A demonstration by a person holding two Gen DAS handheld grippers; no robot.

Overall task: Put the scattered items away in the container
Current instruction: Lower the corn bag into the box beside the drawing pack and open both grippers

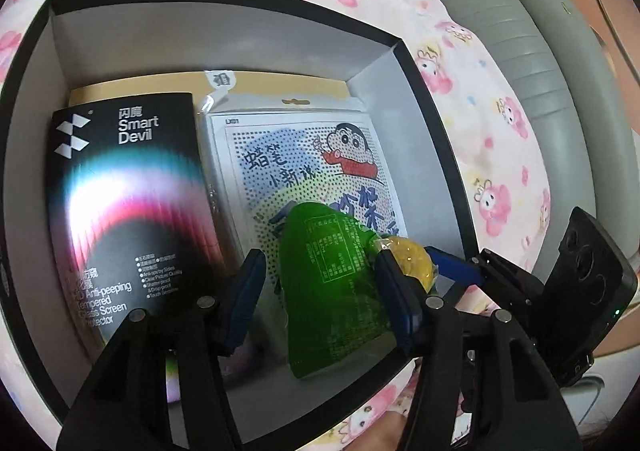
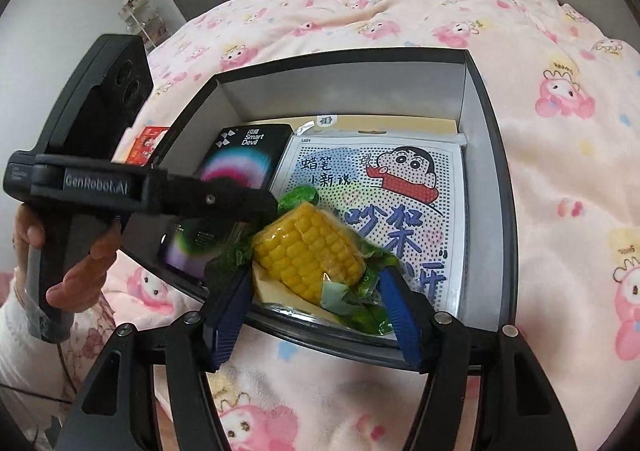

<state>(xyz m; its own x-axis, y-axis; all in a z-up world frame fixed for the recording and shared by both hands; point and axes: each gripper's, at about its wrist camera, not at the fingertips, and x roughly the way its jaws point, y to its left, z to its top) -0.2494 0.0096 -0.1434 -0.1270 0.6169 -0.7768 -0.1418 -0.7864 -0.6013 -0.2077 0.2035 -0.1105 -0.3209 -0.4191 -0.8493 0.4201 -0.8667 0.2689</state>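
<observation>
Left wrist view: the left gripper [image 1: 320,283] hangs inside the black box [image 1: 432,119], its blue fingers [image 1: 244,299] spread wide either side of the green corn packet [image 1: 332,291], which sits at about 6 o'clock over the cartoon sheet [image 1: 304,171]. Whether either pad touches the plastic I cannot tell; the far pad looks close against it. At 9 o'clock lies the Smart Devil package [image 1: 128,207]. The right gripper's body shows at 4 o'clock, past the box wall.

The risk, as I judge it: the slick film could slide, or catch on a pad as the tool lifts away, dragging the packet back over the near wall.

Right wrist view: the right gripper [image 2: 316,311] is also wide open and holds nothing, its fingers [image 2: 400,315] straddling the packet's near end at 6 o'clock. The corn packet [image 2: 308,251] shows a yellow cob in clear wrap with green printed ends, tilted across the sheet and leaning over the box's near rim. The left gripper's arm crosses in from 9 o'clock, just above it.
</observation>
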